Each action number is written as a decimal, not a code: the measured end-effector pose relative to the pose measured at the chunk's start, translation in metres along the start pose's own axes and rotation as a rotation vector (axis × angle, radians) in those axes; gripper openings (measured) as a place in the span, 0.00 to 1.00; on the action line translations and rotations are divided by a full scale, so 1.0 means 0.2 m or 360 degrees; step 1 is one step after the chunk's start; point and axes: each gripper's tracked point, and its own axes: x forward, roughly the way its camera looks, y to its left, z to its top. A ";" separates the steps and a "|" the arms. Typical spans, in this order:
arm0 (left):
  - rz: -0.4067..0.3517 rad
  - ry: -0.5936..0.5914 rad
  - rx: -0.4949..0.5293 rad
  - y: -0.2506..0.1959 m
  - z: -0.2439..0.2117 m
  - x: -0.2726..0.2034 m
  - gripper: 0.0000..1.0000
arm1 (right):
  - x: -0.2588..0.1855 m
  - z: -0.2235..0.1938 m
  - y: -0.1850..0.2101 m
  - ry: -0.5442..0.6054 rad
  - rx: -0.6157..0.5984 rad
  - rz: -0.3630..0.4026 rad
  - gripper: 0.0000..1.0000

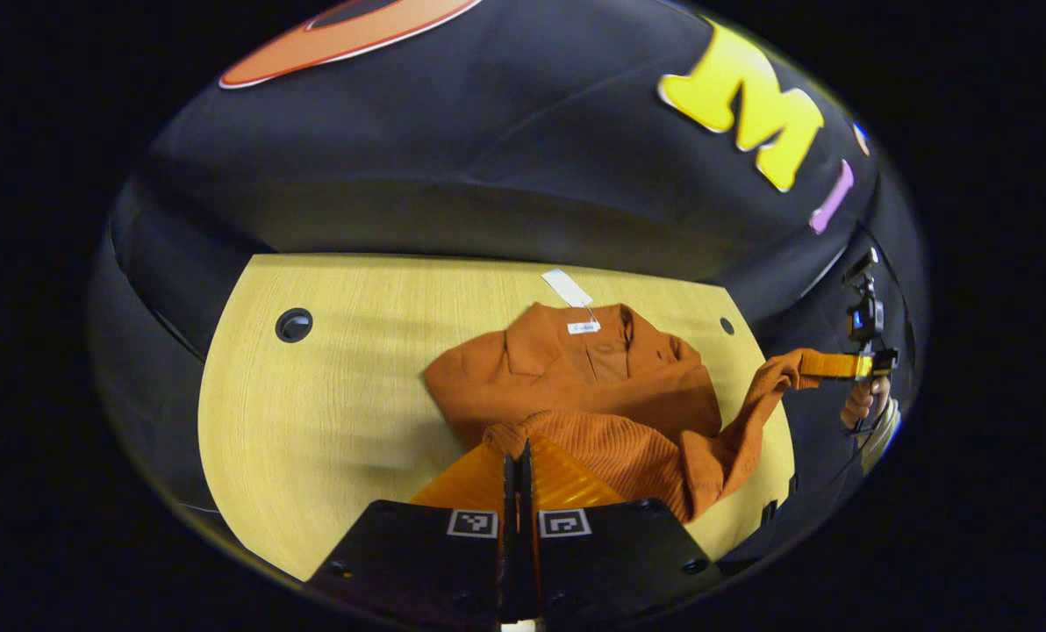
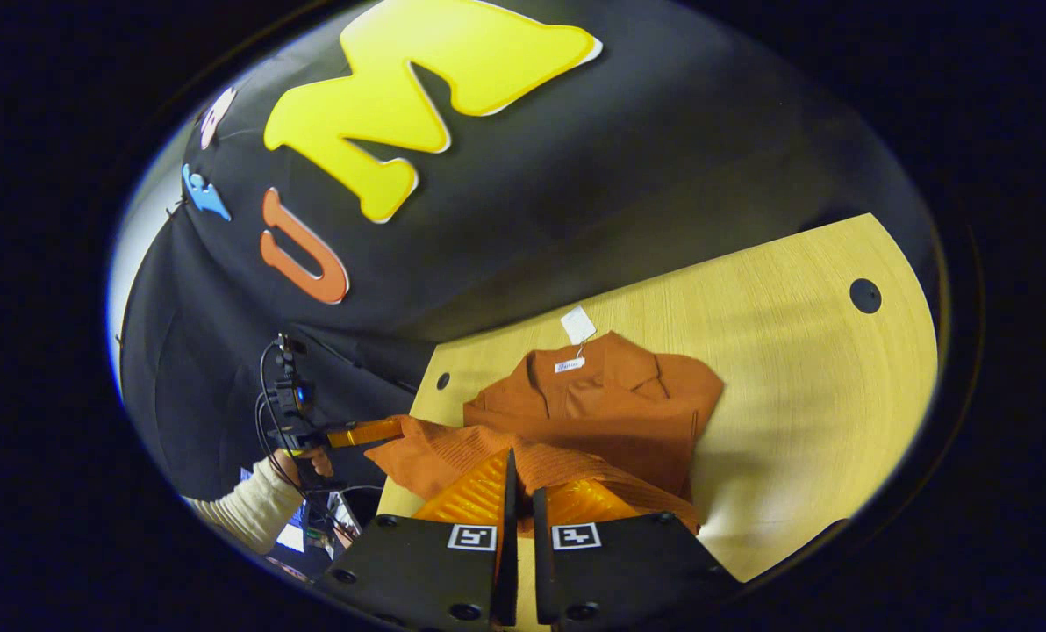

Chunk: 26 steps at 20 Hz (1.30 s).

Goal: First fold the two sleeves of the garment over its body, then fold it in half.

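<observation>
Where the ribbed knit bunches over your left gripper (image 1: 520, 452), the fingertips are buried in the cloth, so the exact pinch is hard to make out. The fingers stand almost closed, with only a slit between them, and the cloth gathers right at their ends. Your right gripper (image 2: 520, 470) reads the same in its own view: fingers nearly together, with ribbed fabric heaped across the tips and hiding them.

The rust-orange sweater (image 1: 576, 386) lies on the pale wooden table (image 1: 312, 421), toward its right half in the left gripper view. Its lower, ribbed part is pulled into folds near the tools, while the smoother upper body lies flatter behind.

In the left gripper view, one sleeve (image 1: 751, 412) rises off the table's right edge and stretches taut to the far gripper, whose fingers clamp its cuff. The hand (image 1: 861, 402) under that gripper is partly cut off. In the right gripper view, a stretch of knit likewise runs left to the other gripper, past the table edge, above a cream cuff (image 2: 255, 509).

Farther back, the collar (image 1: 606, 338) lies open with a small neck label (image 1: 583, 327). A white hang tag (image 1: 567, 287) rests on the wood just beyond it. A dark round cable hole (image 1: 293, 325) sits near the far left corner.
</observation>
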 end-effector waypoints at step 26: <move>-0.0309 -0.0542 -0.1616 0.14 0.31 0.63 0.03 | 0.33 0.27 -0.68 -0.0597 0.1194 -0.0174 0.07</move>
